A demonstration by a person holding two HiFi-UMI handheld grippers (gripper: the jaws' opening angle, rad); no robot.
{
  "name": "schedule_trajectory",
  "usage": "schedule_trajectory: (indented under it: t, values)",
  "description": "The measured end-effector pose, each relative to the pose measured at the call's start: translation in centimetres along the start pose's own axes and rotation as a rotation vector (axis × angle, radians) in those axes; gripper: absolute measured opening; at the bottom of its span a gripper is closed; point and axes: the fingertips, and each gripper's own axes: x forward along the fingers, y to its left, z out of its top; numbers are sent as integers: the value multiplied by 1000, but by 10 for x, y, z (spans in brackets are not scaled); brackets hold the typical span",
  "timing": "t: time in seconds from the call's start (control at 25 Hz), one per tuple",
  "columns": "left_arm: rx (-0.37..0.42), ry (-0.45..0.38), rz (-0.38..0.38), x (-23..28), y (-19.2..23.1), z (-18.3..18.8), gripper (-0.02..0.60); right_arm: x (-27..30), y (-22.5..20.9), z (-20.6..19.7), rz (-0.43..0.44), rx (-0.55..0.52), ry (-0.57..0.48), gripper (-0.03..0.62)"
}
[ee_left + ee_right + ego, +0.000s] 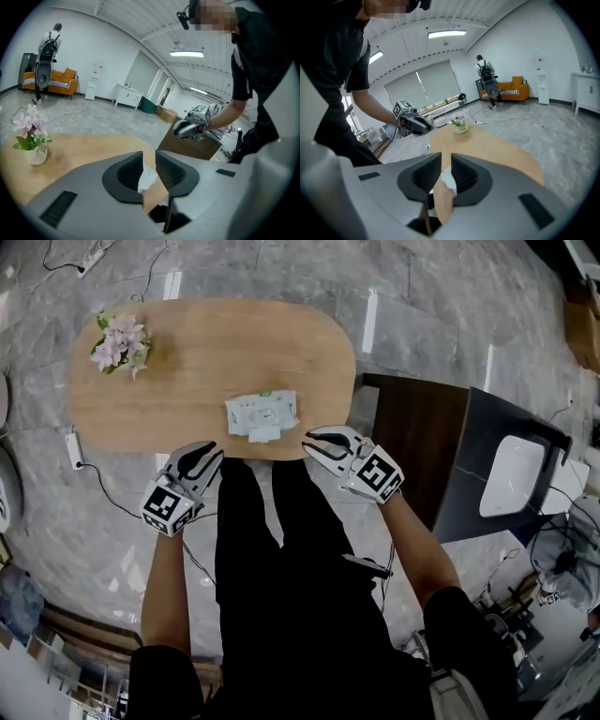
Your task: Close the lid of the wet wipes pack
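The white wet wipes pack [262, 412] lies on the wooden table [197, 362] close to its near edge. Its lid flap [264, 434] stands open toward me. My left gripper [211, 454] hovers just off the table edge, left of the pack, jaws shut on nothing. My right gripper [307, 439] hangs at the edge right of the pack, also shut and empty. In the left gripper view the pack [147, 179] shows through the slit of the left gripper [149, 161]. The right gripper [446, 164] likewise frames the pack [449, 180].
A small vase of pink flowers [120, 343] stands at the table's far left. A dark low cabinet [412, 446] sits right of the table. A power strip [75, 451] and cables lie on the stone floor to the left.
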Motion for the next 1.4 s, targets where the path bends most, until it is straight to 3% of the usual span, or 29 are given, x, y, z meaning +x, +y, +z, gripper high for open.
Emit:
schedule_trajectory:
  t: [0.68,1.0,1.4]
  values:
    - [232,243,-231,76,12,-135,97,93,-4,-109,124,-273,222,94]
    - [347,280,-298,103,4,-159,98,110,-4,-139,171,-429,293,94]
    - [362,275,-306,115,10,-162,77,125,-7,-140,176,-450,291,77]
